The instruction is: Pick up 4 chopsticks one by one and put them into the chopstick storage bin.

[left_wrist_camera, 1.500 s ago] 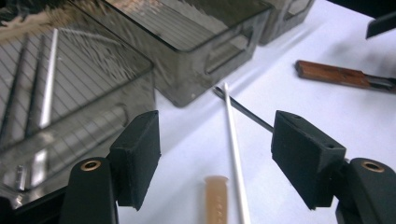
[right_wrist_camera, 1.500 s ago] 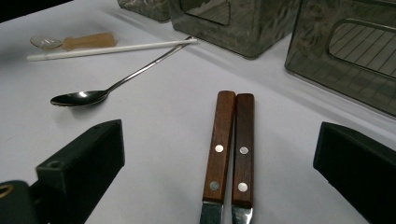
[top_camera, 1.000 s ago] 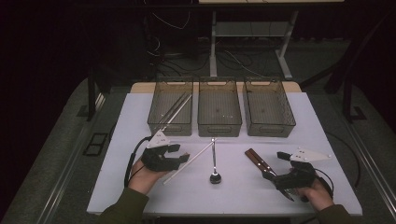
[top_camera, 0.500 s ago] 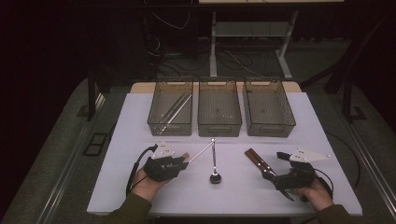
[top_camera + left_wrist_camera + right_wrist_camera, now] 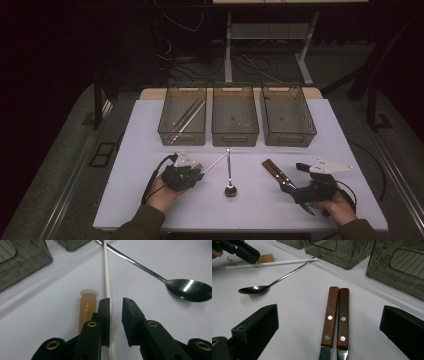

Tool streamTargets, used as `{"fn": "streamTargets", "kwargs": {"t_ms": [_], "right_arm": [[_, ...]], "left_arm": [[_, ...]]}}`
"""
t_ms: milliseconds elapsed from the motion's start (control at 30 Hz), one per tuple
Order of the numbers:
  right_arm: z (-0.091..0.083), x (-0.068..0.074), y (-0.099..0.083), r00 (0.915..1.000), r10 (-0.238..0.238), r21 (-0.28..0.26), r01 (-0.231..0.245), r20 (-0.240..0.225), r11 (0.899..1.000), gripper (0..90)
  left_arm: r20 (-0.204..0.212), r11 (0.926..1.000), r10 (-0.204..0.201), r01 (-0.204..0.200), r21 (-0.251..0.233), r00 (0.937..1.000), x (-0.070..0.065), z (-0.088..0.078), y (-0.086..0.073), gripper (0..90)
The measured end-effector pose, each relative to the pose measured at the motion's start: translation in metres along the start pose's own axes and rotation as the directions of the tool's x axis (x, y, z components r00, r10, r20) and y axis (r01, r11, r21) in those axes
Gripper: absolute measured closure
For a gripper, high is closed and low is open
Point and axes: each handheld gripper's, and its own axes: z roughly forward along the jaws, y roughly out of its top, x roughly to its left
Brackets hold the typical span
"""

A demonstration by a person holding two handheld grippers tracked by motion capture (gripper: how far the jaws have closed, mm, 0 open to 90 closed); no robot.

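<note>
Of three smoked plastic bins (image 5: 235,137), the left one (image 5: 183,134) holds long thin sticks, while the white chopstick (image 5: 107,277) lies on the table, pointing toward the bins, between the left gripper's (image 5: 116,305) narrowed, closing jaws; the right gripper (image 5: 329,322) gapes over two wooden-handled knives (image 5: 336,315).

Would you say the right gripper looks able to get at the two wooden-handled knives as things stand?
Probably yes: the right gripper stands wide open with the wooden-handled knives lying side by side on the bare table between its jaws, and nothing blocks them.
</note>
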Motion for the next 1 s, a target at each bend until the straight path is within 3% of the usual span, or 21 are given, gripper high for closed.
{"fn": "streamTargets", "kwargs": {"t_ms": [533, 1000], "right_arm": [[0.0, 0.001, 0.0, 1.0, -0.001, 0.002, 0.001, -0.001, 1.0, 2.1], [0.0, 0.001, 0.0, 1.0, -0.002, 0.005, 0.002, -0.001, 1.0, 2.1]], "left_arm": [[-0.024, 0.9982, 0.027, -0.026, 0.054, 0.9994, -0.001, 0.01, -0.001, 76.3], [-0.007, 0.9981, -0.019, 0.019, 0.058, 0.9998, 0.0, 0.011, -0.001, 83.1]]}}
